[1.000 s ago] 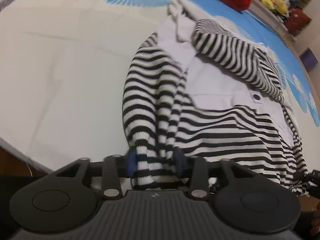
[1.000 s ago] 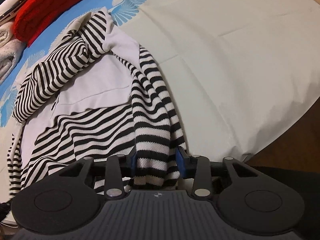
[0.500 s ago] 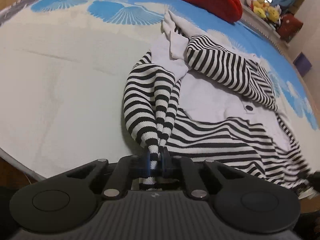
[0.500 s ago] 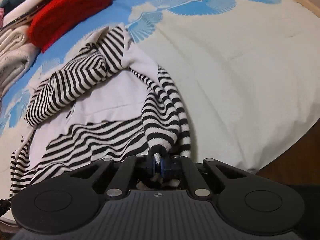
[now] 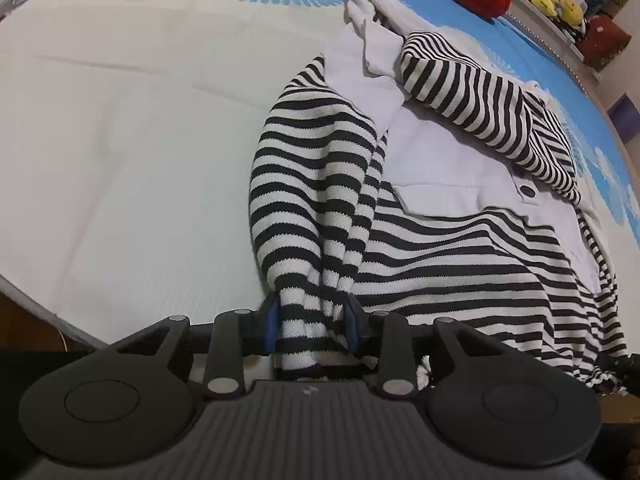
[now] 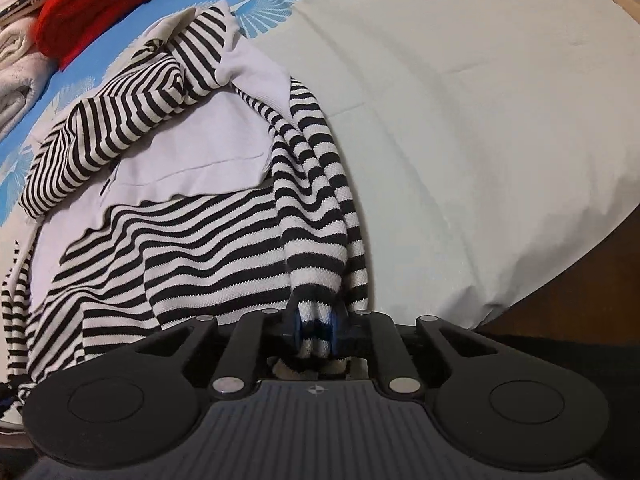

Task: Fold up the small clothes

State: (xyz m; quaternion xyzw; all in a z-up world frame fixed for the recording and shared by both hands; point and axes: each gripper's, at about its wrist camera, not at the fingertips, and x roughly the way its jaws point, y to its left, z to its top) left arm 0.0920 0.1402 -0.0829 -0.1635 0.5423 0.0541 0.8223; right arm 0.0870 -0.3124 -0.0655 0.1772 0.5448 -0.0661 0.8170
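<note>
Cream sheeting printed with blue fans covers the bed (image 5: 120, 168), on which the striped black-and-white garment (image 5: 460, 264) lies spread near the front edge. Each sleeve end is gathered into a tool: the left tool (image 5: 312, 324) stands spread around its sleeve, loosely; the right tool (image 6: 316, 328) pinches its sleeve tight. The sleeve-folding step appears in hand; next, both sleeves likely cross inward over the body. Open sheet lies alongside; the mattress edge is close.

The garment (image 5: 440, 248) lay spread on the bed (image 5: 120, 160), its sleeve (image 5: 312, 200) along one side toward the bed's near edge; behind the garment sat a knit pile (image 6: 100, 4)
</note>
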